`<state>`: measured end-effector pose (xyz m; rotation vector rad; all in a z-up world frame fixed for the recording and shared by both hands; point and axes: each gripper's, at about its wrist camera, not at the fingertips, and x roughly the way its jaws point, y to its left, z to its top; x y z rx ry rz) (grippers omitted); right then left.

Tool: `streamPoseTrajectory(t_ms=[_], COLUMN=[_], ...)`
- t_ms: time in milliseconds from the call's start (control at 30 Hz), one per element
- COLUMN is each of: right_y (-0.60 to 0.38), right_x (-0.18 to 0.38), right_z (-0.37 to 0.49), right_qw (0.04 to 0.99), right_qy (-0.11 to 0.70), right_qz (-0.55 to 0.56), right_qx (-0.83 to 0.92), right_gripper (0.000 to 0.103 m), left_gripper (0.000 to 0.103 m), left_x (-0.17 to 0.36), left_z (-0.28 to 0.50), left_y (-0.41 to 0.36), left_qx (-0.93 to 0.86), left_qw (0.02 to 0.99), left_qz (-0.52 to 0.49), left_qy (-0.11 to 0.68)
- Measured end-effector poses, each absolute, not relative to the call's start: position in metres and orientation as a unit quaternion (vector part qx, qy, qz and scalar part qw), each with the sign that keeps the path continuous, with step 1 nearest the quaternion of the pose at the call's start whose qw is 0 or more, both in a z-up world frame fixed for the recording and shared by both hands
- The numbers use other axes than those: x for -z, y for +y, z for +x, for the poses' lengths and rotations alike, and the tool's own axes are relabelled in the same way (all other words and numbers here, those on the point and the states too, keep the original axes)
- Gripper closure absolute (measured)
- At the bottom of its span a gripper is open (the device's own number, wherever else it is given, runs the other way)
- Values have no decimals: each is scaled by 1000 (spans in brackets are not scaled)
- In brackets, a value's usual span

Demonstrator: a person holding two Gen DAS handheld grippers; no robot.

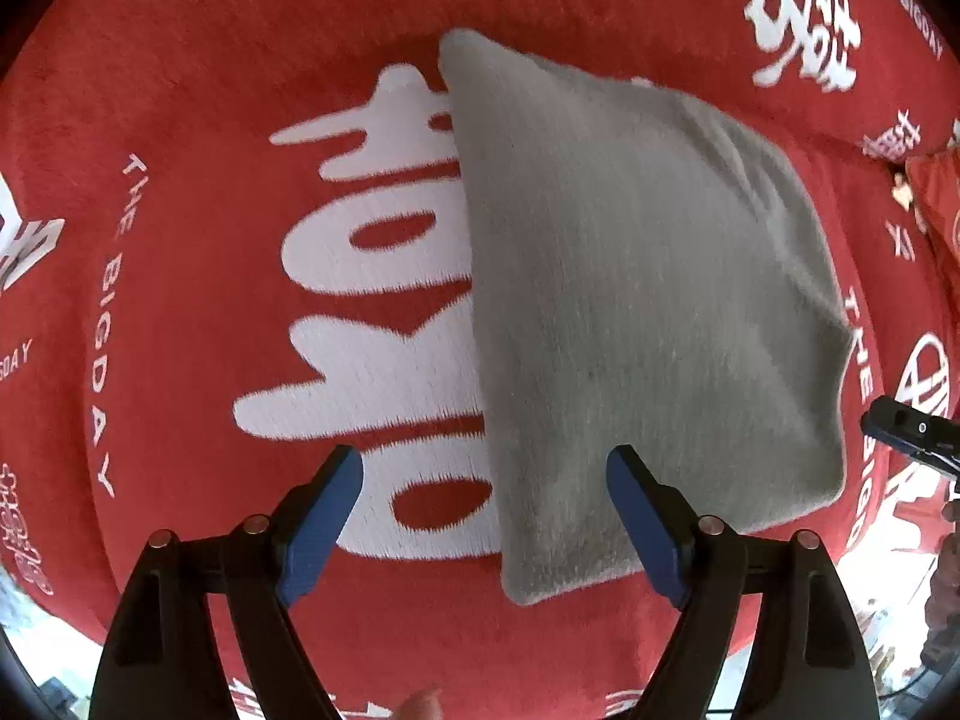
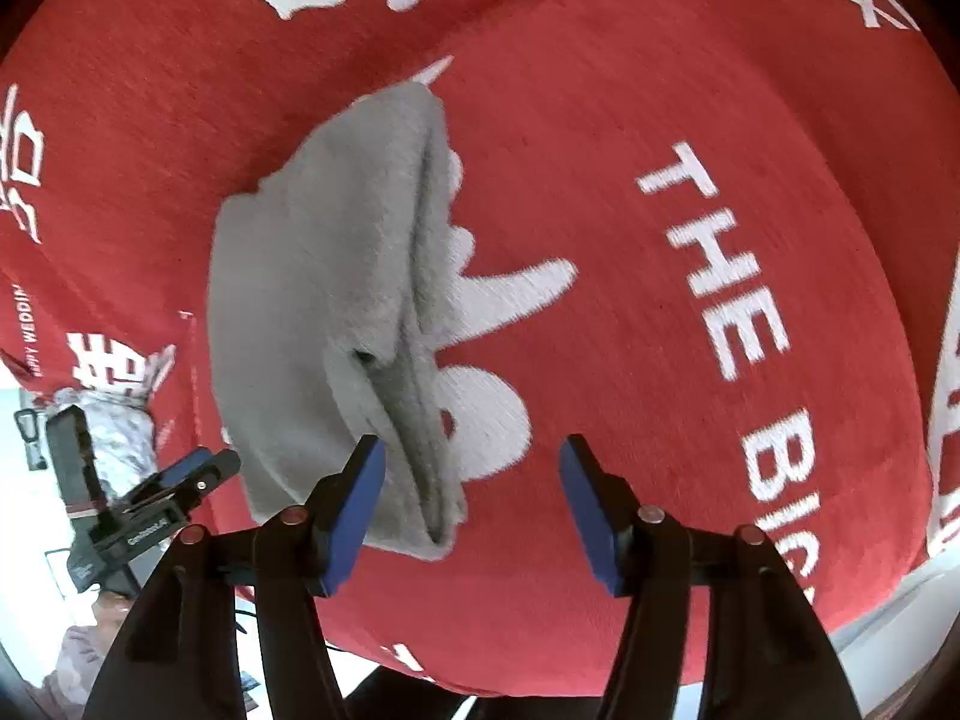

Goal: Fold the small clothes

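A small grey knitted garment lies folded flat on a red cloth with white lettering. My left gripper is open and empty, its blue pads straddling the garment's near left corner just above it. In the right wrist view the same garment shows its layered folded edge. My right gripper is open and empty, its left pad over the garment's near corner. The left gripper shows in the right wrist view at the lower left, and the right gripper's tip shows at the right edge of the left wrist view.
The red cloth covers the whole work surface. Its near edge drops off to a pale floor. A red cushion-like item sits at the far right.
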<state>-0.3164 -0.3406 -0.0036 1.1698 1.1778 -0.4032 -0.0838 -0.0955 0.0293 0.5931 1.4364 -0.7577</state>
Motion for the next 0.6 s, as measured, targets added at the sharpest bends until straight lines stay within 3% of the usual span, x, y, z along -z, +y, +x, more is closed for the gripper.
streamPoseTrajectory(t_ms=[33, 100, 600], right_y=[-343, -348, -391], right_x=[2, -1, 33], right_z=[-315, -313, -268], right_qw=[660, 669, 663], right_qy=[513, 498, 481], right_qz=[520, 525, 567], right_qx=[174, 167, 86], right_gripper=[28, 22, 22], left_gripper=[0, 0, 0], left_x=[-33, -41, 7], left_z=[-79, -66, -1], left_y=[-96, -98, -122], left_qx=[333, 334, 333], left_qw=[655, 672, 643], left_qz=[254, 237, 139], left_qy=[629, 617, 676])
